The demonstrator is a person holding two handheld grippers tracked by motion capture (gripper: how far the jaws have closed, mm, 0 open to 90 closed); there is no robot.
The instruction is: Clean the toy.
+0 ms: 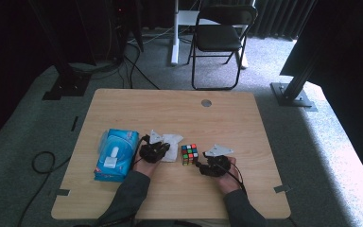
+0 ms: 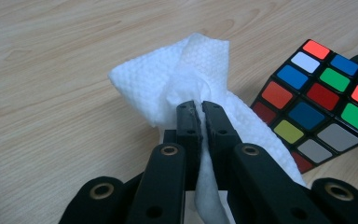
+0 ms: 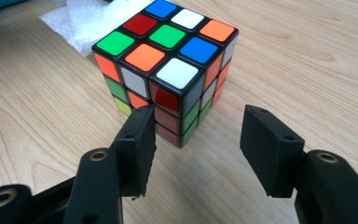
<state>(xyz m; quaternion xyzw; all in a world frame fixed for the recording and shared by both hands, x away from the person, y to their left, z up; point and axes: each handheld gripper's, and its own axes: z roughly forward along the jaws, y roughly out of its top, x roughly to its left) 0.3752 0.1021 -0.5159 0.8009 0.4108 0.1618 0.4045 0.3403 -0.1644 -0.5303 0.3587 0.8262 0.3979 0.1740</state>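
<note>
**A recording studio or lab, set up around one table**

A plain wooden table (image 1: 179,113) with a cable hole (image 1: 206,102) is placed on grey carpet (image 1: 312,142). The space is closed off by dark curtains (image 1: 274,16), and black metal posts (image 1: 302,71) are bolted to floor plates on both sides. Loose cables (image 1: 42,163) are seen trailing over the carpet. A folding chair (image 1: 220,40) is set behind the table, beside a white stand leg (image 1: 174,33). Nothing homely is shown; a test rig is suggested.
</note>
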